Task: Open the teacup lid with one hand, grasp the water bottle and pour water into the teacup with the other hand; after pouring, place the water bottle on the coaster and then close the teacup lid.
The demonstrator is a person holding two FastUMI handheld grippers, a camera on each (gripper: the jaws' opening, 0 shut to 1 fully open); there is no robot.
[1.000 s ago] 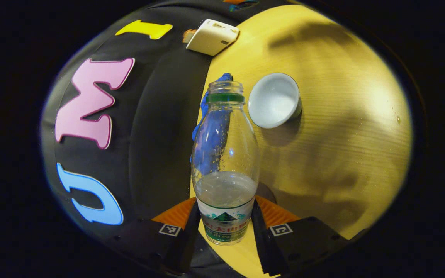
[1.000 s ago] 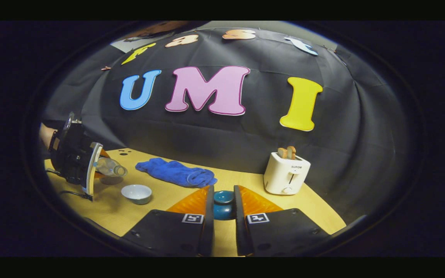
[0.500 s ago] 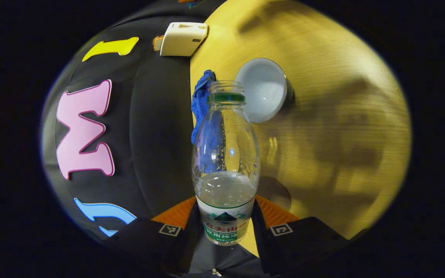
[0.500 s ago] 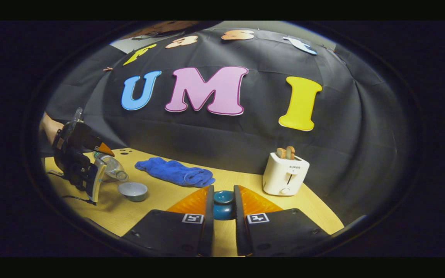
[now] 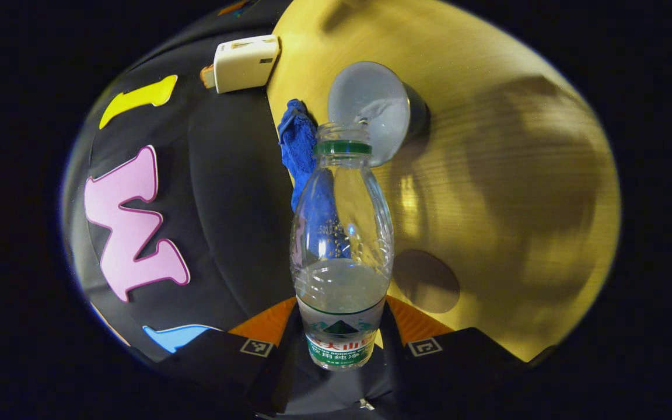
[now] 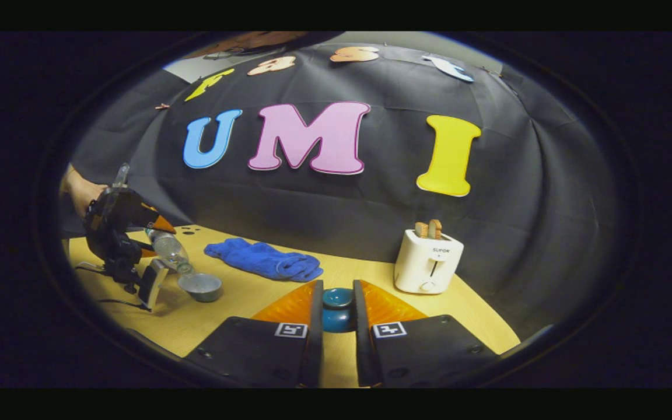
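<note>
A: L gripper (image 5: 340, 338)?
B: Clamped on the bottle (image 5: 340, 245), both fingers on its labelled base. Bottle tipped, open mouth over the cup (image 5: 374, 111) at 12; water is running into the cup.

A: R gripper (image 6: 337, 312)?
B: Pinching the lid (image 6: 337, 309) above the table (image 6: 242, 297).

A: Cup seen from the R side?
B: At 9 o'clock, L gripper and bottle tilted over it. Cloth (image 6: 263, 261) at 11, toaster (image 6: 427, 262) at 1.

A: Coaster (image 5: 426, 281)?
B: Round disc just R of the bottle, at 3, bare.
</note>
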